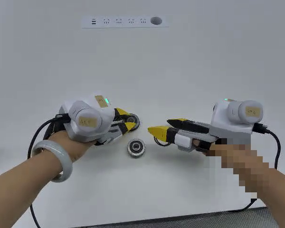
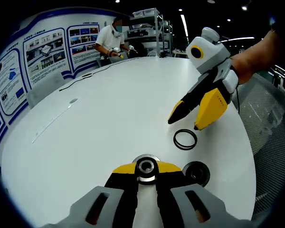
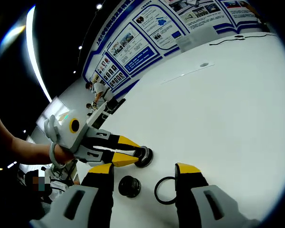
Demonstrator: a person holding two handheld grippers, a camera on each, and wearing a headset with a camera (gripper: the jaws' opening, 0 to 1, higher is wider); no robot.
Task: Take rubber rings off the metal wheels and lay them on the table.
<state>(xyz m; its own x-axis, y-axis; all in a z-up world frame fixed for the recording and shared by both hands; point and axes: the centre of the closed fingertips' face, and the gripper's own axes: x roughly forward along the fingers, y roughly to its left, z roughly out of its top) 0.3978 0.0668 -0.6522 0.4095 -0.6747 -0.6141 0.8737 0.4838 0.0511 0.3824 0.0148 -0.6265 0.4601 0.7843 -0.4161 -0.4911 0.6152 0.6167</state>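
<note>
My left gripper (image 1: 127,119) (image 2: 146,170) is shut on a metal wheel (image 1: 133,121) (image 2: 146,166) that rests on the white table. A second wheel (image 1: 136,147) (image 2: 196,172) (image 3: 129,186) with a dark rim lies loose just beside it. A black rubber ring (image 2: 185,139) (image 3: 165,190) lies flat on the table. My right gripper (image 1: 160,130) (image 2: 195,115) (image 3: 145,170) hovers open just above that ring, holding nothing. In the right gripper view the left gripper (image 3: 133,156) pins its wheel (image 3: 145,156). In the head view the ring (image 1: 162,143) peeks out under the right jaws.
A white power strip (image 1: 125,21) lies at the table's far side. The table's front edge (image 1: 190,217) runs near my arms, and a black cable (image 1: 35,137) trails from the left gripper. People stand at shelves (image 2: 115,40) far behind the table.
</note>
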